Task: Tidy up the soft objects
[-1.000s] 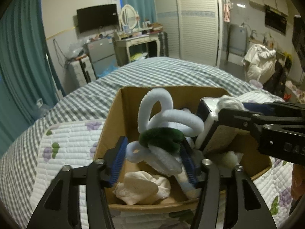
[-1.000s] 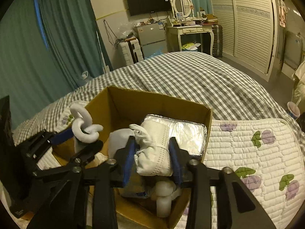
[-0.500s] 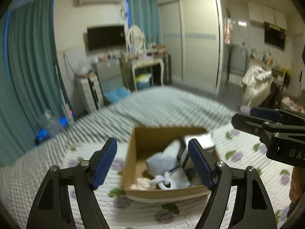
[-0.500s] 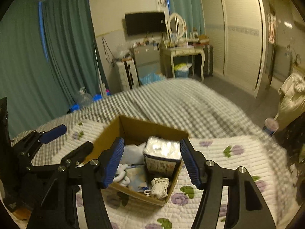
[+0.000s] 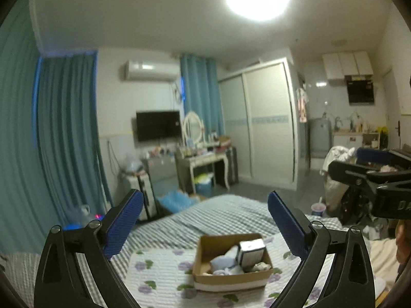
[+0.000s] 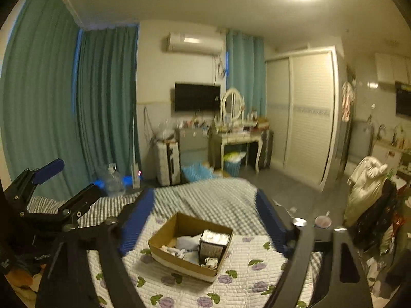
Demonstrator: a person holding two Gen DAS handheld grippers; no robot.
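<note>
My left gripper (image 5: 204,218) has a matte black Y-shaped frame, silver pivot screws and ribbed blue finger pads (image 5: 123,224). My right gripper (image 6: 205,220) matches it, black with blue pads and a bright screw head; partial white lettering marks each black body where it shows in the other's view.

A brown cardboard box (image 5: 232,279) is sitting on a white quilt (image 5: 159,272) showing purple flowers and green leaves, beside a grey-and-white checked bedspread (image 6: 213,195) and teal curtains (image 6: 102,102).

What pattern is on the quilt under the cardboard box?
White quilt with purple flowers and green leaves; clearest in the right wrist view.
</note>
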